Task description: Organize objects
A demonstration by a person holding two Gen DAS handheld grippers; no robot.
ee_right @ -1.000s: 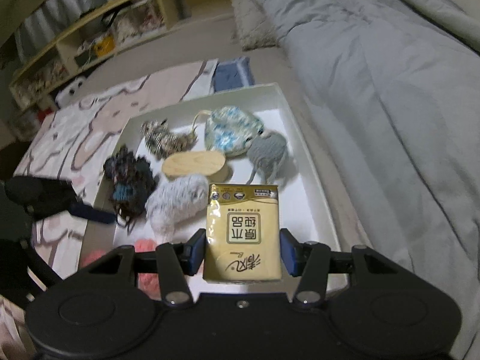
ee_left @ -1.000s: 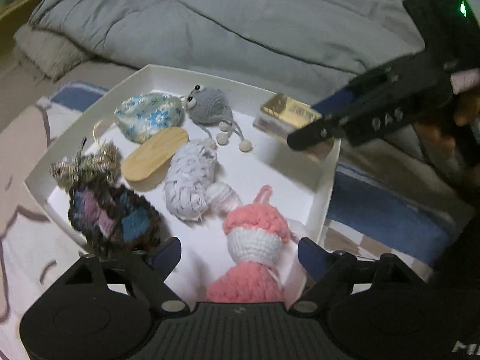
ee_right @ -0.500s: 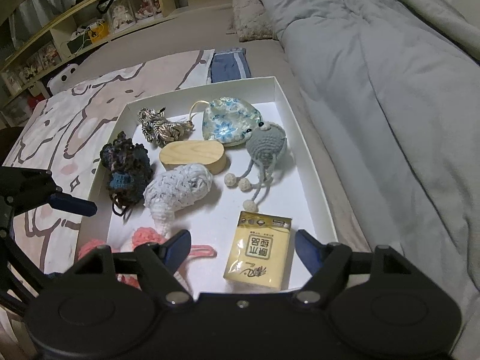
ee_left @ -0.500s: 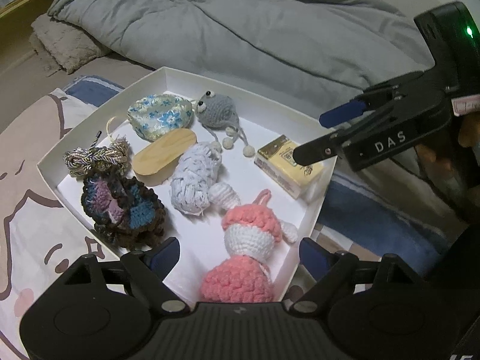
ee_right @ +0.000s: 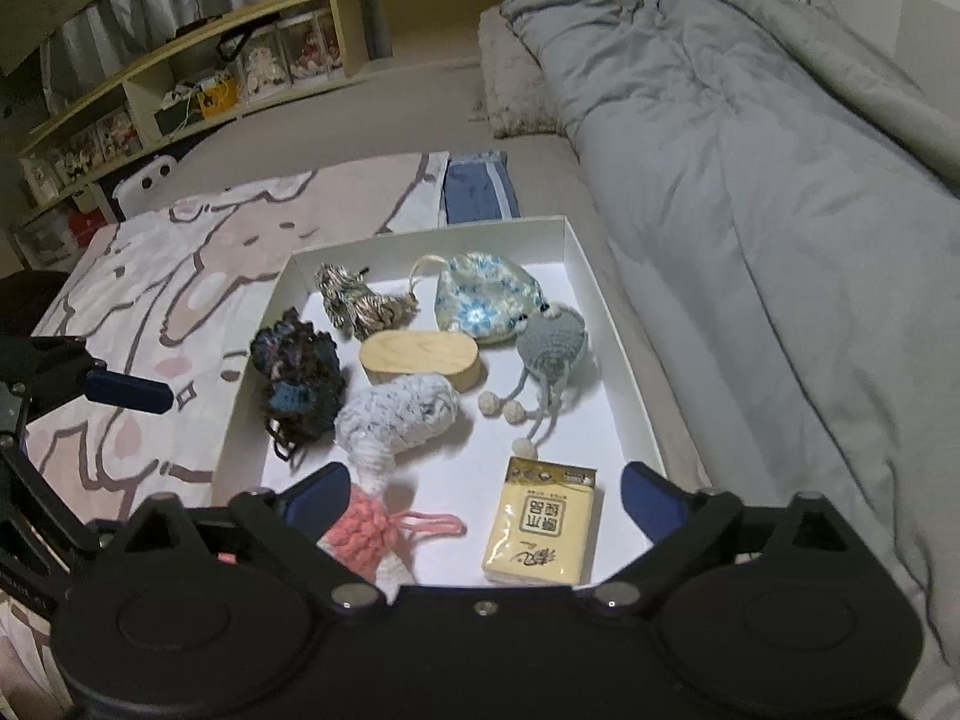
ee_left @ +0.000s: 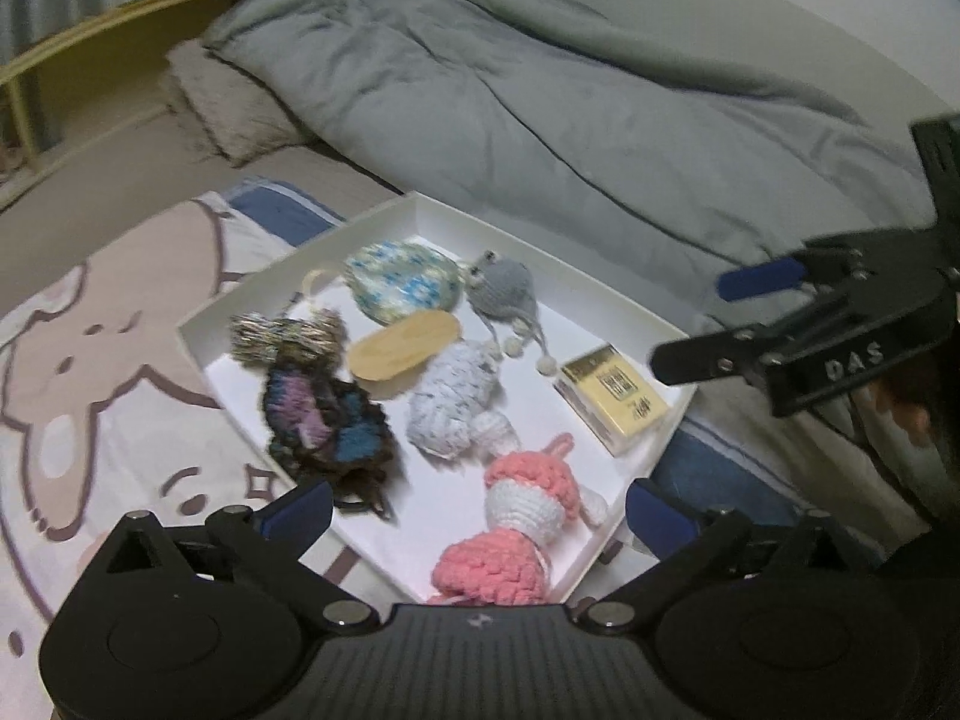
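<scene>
A white tray (ee_right: 624, 360) (ee_left: 666, 444) on the bed holds several small things. A yellow tissue pack (ee_right: 543, 531) (ee_left: 615, 396) lies in its near right corner. A pink crochet doll (ee_left: 516, 516) (ee_right: 366, 531), a pale blue crochet piece (ee_right: 396, 414), a wooden oval (ee_right: 420, 357), a grey crochet mouse (ee_right: 552, 348), a floral pouch (ee_right: 486, 303), a dark crochet piece (ee_right: 297, 384) and a striped tassel (ee_right: 354, 300) lie beside it. My right gripper (ee_right: 483, 495) is open and empty above the pack. My left gripper (ee_left: 477, 510) is open and empty above the doll.
A grey duvet (ee_right: 750, 150) covers the bed to the right of the tray. A patterned blanket (ee_right: 180, 276) lies under and left of it. Wooden shelves (ee_right: 198, 78) with small items run along the far wall.
My right gripper has opened and let go of the tissue pack, which now lies in the tray. Both grippers have drawn back and up from the tray.
</scene>
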